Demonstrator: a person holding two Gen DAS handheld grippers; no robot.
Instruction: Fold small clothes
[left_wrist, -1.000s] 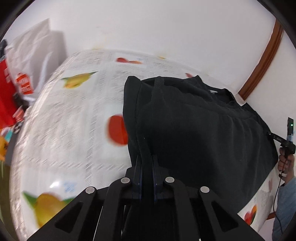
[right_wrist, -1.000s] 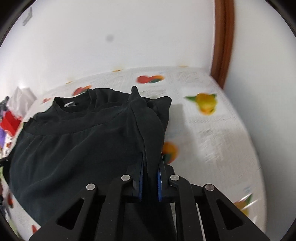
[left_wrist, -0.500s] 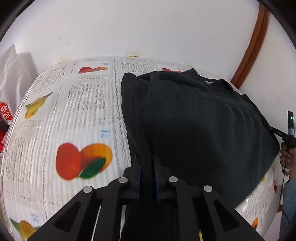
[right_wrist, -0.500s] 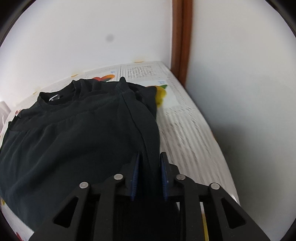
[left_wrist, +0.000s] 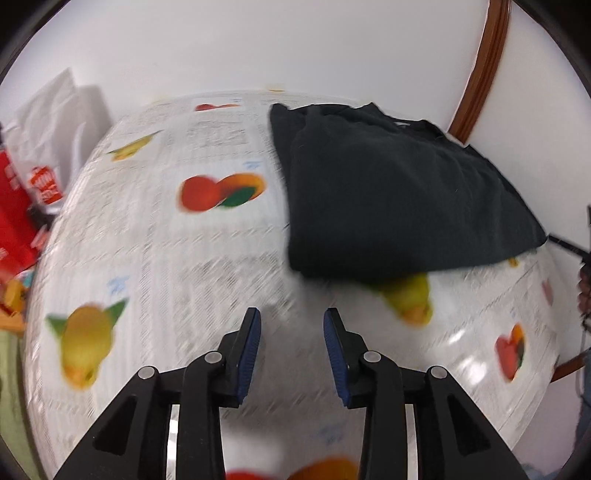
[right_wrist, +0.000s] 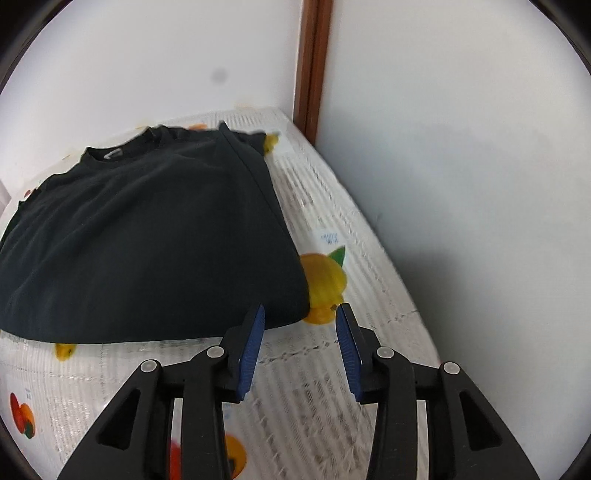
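A black shirt (left_wrist: 391, 192) lies spread flat on the fruit-print tablecloth (left_wrist: 177, 258), collar toward the back wall. It also shows in the right wrist view (right_wrist: 147, 236). My left gripper (left_wrist: 291, 325) is open and empty, held above the cloth just short of the shirt's near left corner. My right gripper (right_wrist: 300, 317) is open and empty, right at the shirt's near right corner, apart from it.
A white wall runs close along the table's right side (right_wrist: 461, 184), with a brown door frame (right_wrist: 314, 62) at the back corner. White and red bags (left_wrist: 40, 162) stand at the far left. A person's hand (left_wrist: 585, 291) is at the right edge.
Both grippers were shut on the shirt's lower edge. They have opened, let go and pulled back. The shirt now lies flat on the cloth.
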